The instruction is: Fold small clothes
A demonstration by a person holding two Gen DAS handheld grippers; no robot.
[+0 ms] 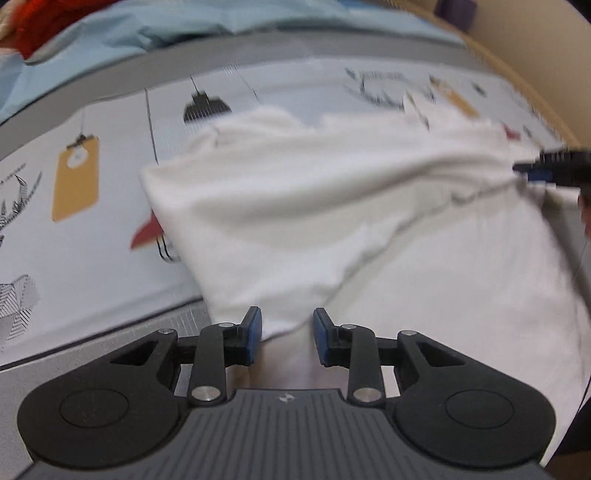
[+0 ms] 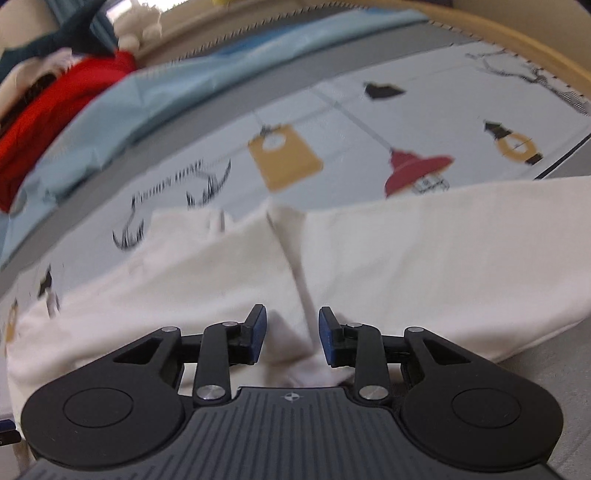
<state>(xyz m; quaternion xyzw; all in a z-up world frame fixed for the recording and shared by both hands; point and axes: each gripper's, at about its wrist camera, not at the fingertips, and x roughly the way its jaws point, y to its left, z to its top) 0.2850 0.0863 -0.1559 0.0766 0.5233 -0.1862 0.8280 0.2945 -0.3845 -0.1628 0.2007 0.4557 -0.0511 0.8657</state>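
A white garment (image 1: 332, 206) lies rumpled and partly folded on a printed sheet (image 1: 92, 155). My left gripper (image 1: 287, 334) stands open just above the garment's near corner, and its blue pads (image 1: 254, 332) press on nothing. At the garment's far right edge my right gripper (image 1: 526, 170) shows as a blurred black and blue shape. In the right wrist view the same garment (image 2: 406, 258) spreads across the frame with a fold seam down its middle. My right gripper (image 2: 292, 334) is open over it, with cloth lying loose between the fingers (image 2: 327, 336).
The printed sheet (image 2: 295, 147) carries tags, lamps and antlers. Behind it lie a light blue cloth (image 2: 166, 85) and a red garment (image 2: 55, 107), seen also as blue cloth (image 1: 166, 26) and red garment (image 1: 44, 18). A tan curved rim (image 2: 498, 33) bounds the far side.
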